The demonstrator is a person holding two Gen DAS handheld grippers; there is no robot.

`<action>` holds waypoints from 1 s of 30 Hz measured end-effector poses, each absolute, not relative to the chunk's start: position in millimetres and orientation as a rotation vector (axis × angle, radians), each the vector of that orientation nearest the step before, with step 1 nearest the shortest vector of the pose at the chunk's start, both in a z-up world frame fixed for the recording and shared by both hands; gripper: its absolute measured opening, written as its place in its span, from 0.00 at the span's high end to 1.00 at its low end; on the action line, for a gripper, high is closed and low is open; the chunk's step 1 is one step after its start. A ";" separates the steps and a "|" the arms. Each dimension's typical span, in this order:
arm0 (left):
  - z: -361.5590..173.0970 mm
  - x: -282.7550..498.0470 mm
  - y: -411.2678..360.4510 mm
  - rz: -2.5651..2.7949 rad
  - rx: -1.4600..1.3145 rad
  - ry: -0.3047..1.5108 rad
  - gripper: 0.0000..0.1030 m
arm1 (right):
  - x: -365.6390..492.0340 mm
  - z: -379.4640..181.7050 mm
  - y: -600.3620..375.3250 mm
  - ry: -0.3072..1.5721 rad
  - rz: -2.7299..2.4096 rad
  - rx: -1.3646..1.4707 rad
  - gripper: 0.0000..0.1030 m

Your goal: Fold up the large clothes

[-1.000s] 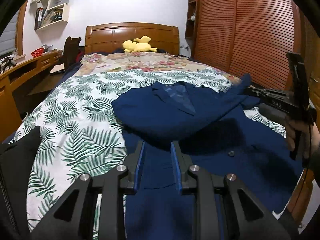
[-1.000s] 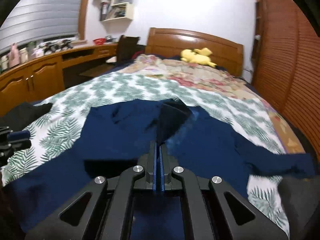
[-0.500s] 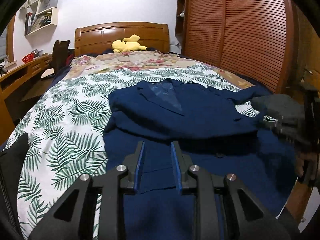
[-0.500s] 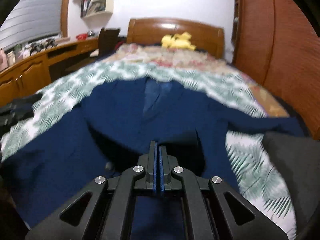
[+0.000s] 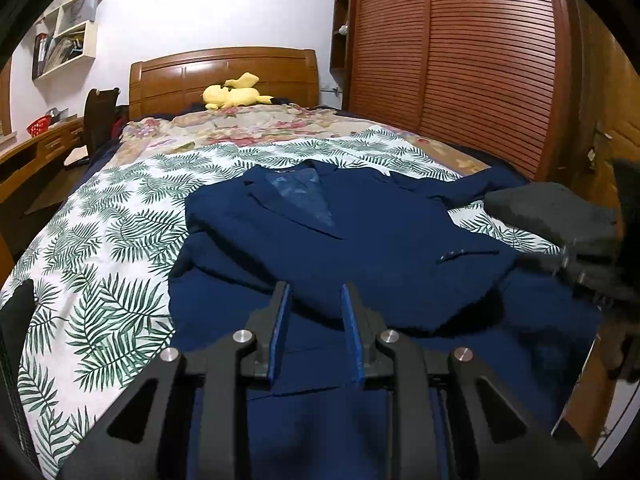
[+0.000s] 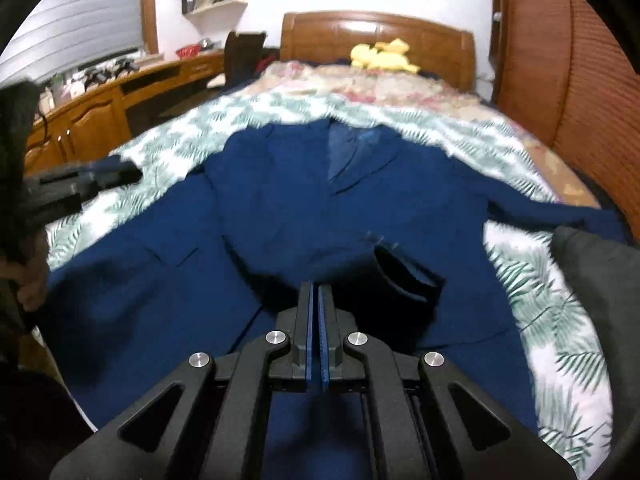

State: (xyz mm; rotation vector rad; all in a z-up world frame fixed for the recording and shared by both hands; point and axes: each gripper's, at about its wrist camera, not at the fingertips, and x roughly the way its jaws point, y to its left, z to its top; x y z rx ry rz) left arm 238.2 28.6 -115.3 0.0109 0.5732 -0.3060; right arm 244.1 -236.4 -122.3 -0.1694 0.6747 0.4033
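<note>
So there's a navy blazer (image 5: 360,236) spread on the bed (image 5: 100,248), lying on the palm-leaf sheet with its collar toward the 12 o'clock end where the wooden headboard (image 5: 224,76) is. One front panel is folded across the chest, lapel and lighter lining showing, and a sleeve trails off toward 2 o'clock in the left wrist view. The hem end hangs near the foot of the bed, right under both cameras.

Left gripper (image 5: 314,296) hovers over the lower part of the jacket with its blue-padded jaws a narrow way apart, nothing between them, just fabric below. Right gripper (image 6: 314,296) has its jaws pressed together with no cloth pinched in them as far as I can see, sitting above the jacket's lower front next to a folded-up dark flap at about 2 o'clock from the tips.

Other stuff: a yellow plush toy (image 5: 234,94) against the headboard, a floral blanket (image 5: 248,128) past the leaf sheet, a dark grey cushion (image 5: 560,216) at 3 o'clock, slatted wooden wardrobe doors (image 5: 480,64) on that side, and a wooden desk (image 6: 96,112) at 9 to 10 o'clock in the right wrist view
</note>
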 end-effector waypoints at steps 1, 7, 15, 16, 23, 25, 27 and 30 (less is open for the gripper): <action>-114.9 238.3 27.3 -0.311 0.013 0.570 0.76 | 244.7 -117.4 -238.7 0.665 0.397 -0.166 0.99; -112.1 236.0 20.4 -0.340 0.002 0.560 0.72 | 264.5 -98.3 -262.9 0.614 0.314 -0.166 0.70; -120.7 239.0 11.4 -0.350 0.028 0.589 0.70 | 316.9 -141.3 -283.9 0.764 0.256 -0.131 0.66; -121.6 239.6 10.7 -0.351 0.028 0.591 0.69 | 322.3 -150.8 -285.0 0.794 0.253 -0.130 0.65; -130.2 242.6 5.6 -0.352 0.041 0.617 0.69 | 332.6 -186.8 -278.9 0.942 0.315 -0.130 0.65; -130.8 242.8 4.8 -0.353 0.042 0.618 0.68 | 333.0 -193.0 -276.9 0.965 0.318 -0.140 0.62; -130.6 242.4 4.2 -0.354 0.041 0.614 0.68 | 334.2 -195.6 -277.1 0.986 0.328 -0.131 0.59; -130.4 242.8 4.9 -0.352 0.037 0.608 0.68 | 332.5 -194.3 -277.1 0.988 0.326 -0.132 0.58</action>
